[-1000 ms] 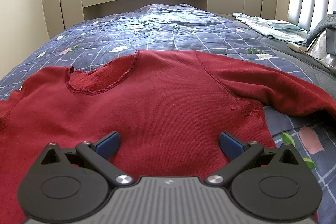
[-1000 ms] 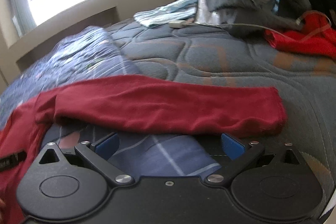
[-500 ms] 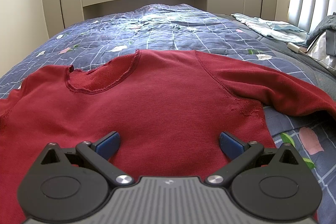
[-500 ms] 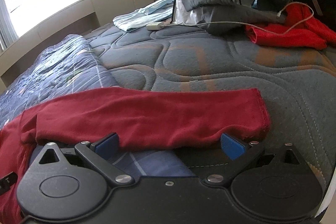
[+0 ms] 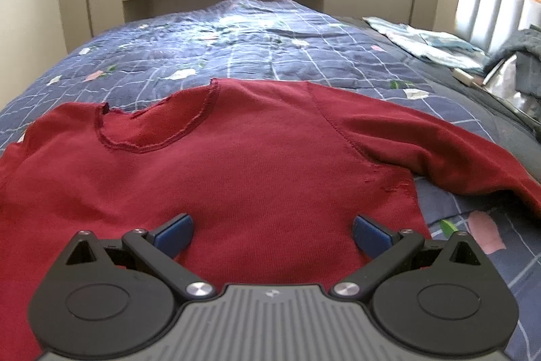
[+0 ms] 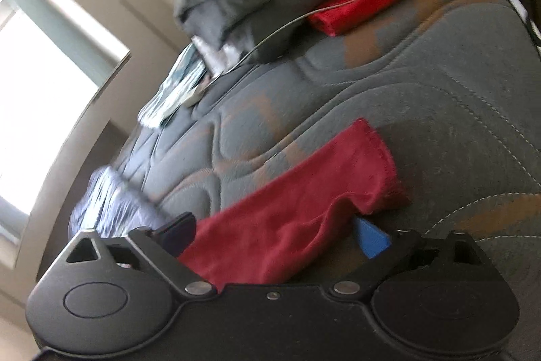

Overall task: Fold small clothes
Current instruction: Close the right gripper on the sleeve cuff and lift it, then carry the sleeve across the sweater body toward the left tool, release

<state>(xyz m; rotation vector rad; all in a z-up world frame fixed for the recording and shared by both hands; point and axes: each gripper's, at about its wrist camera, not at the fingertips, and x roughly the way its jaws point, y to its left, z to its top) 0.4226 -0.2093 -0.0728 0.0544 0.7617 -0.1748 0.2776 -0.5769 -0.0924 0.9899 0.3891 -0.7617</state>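
Dark red sweater (image 5: 236, 164) spread flat on the bed (image 5: 257, 36). Left gripper (image 5: 272, 230) released, jaws wide above its hem. Right gripper (image 6: 275, 234) closing jaws around the sleeve (image 6: 304, 202) at 3 o'clock, not yet pinching.

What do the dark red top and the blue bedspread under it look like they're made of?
Dark red top: soft matte knit, probably cotton jersey; fine ribbed texture, stitched seams.
Blue bedspread: quilted woven fabric with a slight sheen, maybe cotton or polyester; puffy stitched squares.
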